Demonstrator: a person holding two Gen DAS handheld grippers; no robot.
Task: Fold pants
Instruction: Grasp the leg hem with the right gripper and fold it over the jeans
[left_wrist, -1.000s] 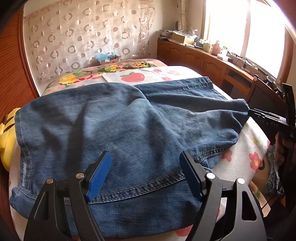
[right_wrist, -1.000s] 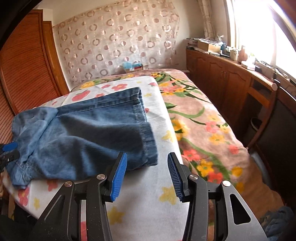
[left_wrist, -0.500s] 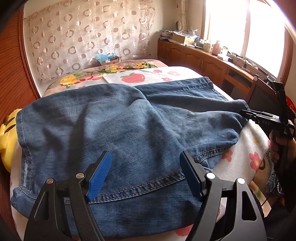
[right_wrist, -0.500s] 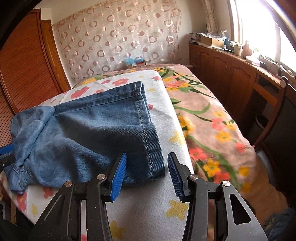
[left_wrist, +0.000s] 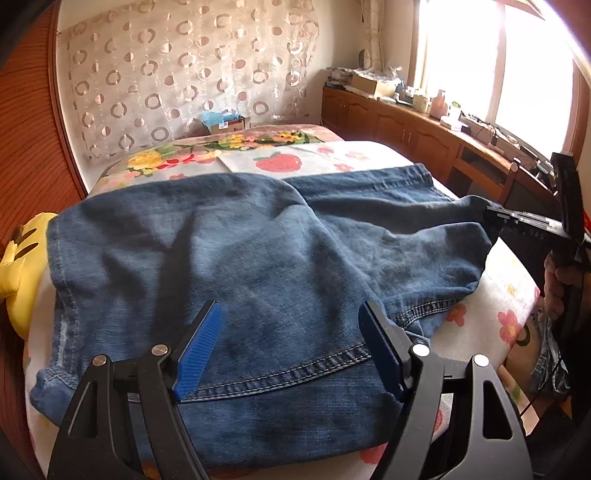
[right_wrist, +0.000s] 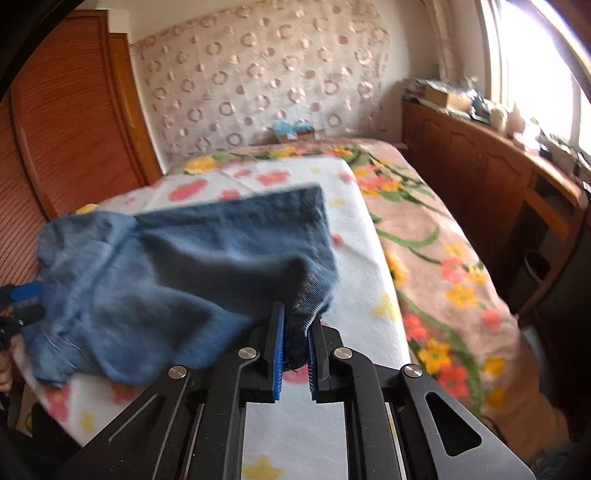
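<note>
The blue denim jeans (left_wrist: 236, 266) lie spread over the near end of the bed (right_wrist: 454, 258), on a white fruit-and-flower sheet (right_wrist: 354, 280) that covers a floral blanket. Their waistband runs along the bed's near edge under the left tool (left_wrist: 288, 354), whose blue pads stand wide apart just above the denim with nothing gripped between them. The right tool (right_wrist: 295, 350) is closing its jaws on the hem of a trouser leg, and the pads already press the bunched cuff (this view is blurred) and lift it off the sheet near the bed's near right corner. In the left wrist view the right tool (left_wrist: 517, 221) appears at the right edge, a hand (left_wrist: 554, 284) on its handle, with the raised cuff drawn toward it. A yellow plush toy (left_wrist: 22, 266) sits at the bed's left edge, touching the jeans.
</note>
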